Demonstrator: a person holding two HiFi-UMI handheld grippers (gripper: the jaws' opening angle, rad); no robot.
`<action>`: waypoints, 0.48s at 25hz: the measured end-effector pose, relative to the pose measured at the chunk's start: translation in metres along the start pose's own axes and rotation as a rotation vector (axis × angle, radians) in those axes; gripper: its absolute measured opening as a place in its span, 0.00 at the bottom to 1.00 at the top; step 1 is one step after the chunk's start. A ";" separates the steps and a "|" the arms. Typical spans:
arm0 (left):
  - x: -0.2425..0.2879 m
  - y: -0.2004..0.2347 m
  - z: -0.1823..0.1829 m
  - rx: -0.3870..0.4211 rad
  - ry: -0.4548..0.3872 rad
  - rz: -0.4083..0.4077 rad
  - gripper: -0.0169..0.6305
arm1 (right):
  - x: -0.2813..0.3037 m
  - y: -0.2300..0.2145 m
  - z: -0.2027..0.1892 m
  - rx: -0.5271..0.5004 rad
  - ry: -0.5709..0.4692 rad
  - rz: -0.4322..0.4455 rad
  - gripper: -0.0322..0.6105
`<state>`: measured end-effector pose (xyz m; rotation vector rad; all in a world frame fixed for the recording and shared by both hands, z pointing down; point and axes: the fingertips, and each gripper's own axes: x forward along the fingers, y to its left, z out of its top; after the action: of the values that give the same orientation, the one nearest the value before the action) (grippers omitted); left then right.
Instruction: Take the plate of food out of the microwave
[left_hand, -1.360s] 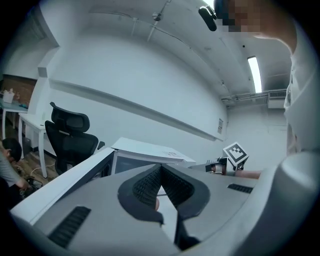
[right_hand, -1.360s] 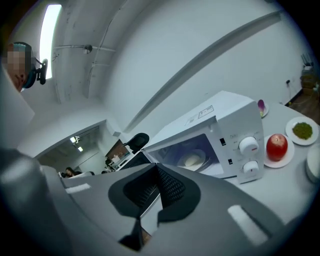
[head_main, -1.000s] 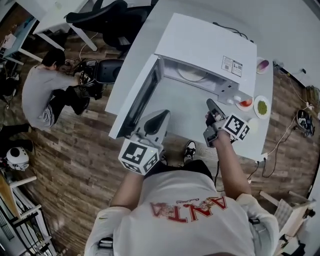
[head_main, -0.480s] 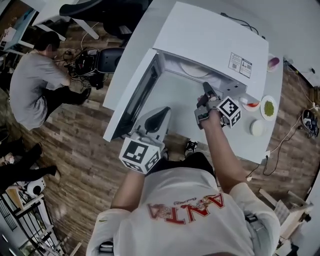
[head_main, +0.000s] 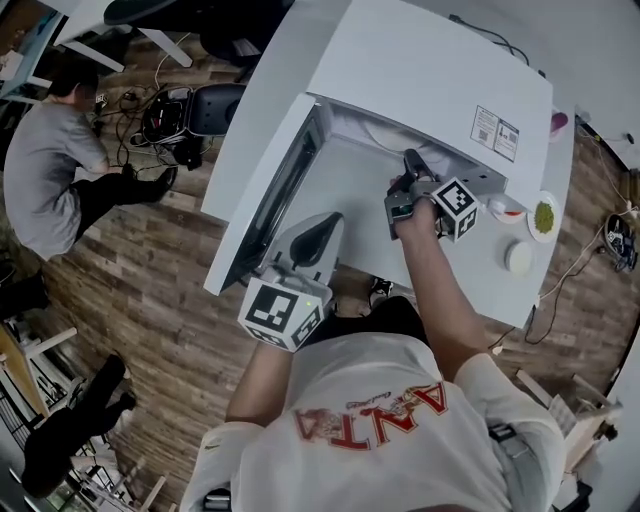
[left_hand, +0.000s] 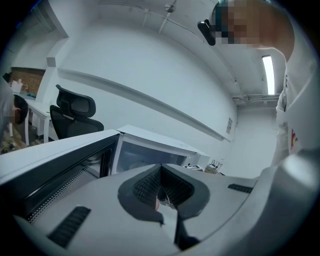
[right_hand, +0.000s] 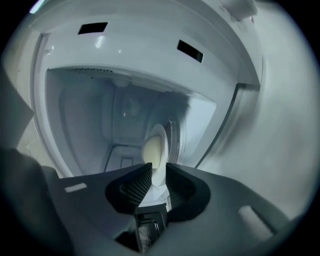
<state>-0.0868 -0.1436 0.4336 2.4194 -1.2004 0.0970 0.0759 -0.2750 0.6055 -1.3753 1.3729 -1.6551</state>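
Note:
The white microwave (head_main: 430, 70) stands on the white table with its door (head_main: 265, 190) swung open to the left. Inside lies a white plate (head_main: 388, 137) with a pale bun (right_hand: 152, 149) on it. My right gripper (head_main: 410, 158) is at the mouth of the cavity. Its jaws are opening, and the plate's near rim (right_hand: 162, 145) shows in the gap at their tips (right_hand: 158, 167) without the pads pressing on it. My left gripper (head_main: 328, 222) hangs lower, in front of the open door, jaws shut on nothing (left_hand: 159, 172).
Right of the microwave the table (head_main: 480, 280) carries a green-filled dish (head_main: 545, 215), a red-filled dish (head_main: 505, 208), a white round lid (head_main: 518, 257) and a purple onion (head_main: 557, 122). A person (head_main: 50, 170) sits on the wooden floor at far left beside a black chair (head_main: 200, 108).
My right gripper has moved forward from the table's front edge to the microwave's opening, and its jaws have parted. The left gripper has stayed where it was.

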 end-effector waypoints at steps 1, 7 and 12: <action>0.000 0.000 0.001 0.001 0.001 -0.004 0.04 | 0.002 -0.001 0.000 0.007 -0.004 0.000 0.14; 0.004 0.001 0.004 0.004 -0.006 -0.027 0.04 | 0.012 -0.008 0.002 0.015 -0.024 -0.009 0.15; 0.005 -0.001 0.009 -0.014 0.003 -0.047 0.04 | 0.015 -0.008 0.005 0.000 -0.039 -0.021 0.14</action>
<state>-0.0837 -0.1504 0.4265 2.4323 -1.1385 0.0777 0.0775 -0.2878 0.6178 -1.4186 1.3410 -1.6332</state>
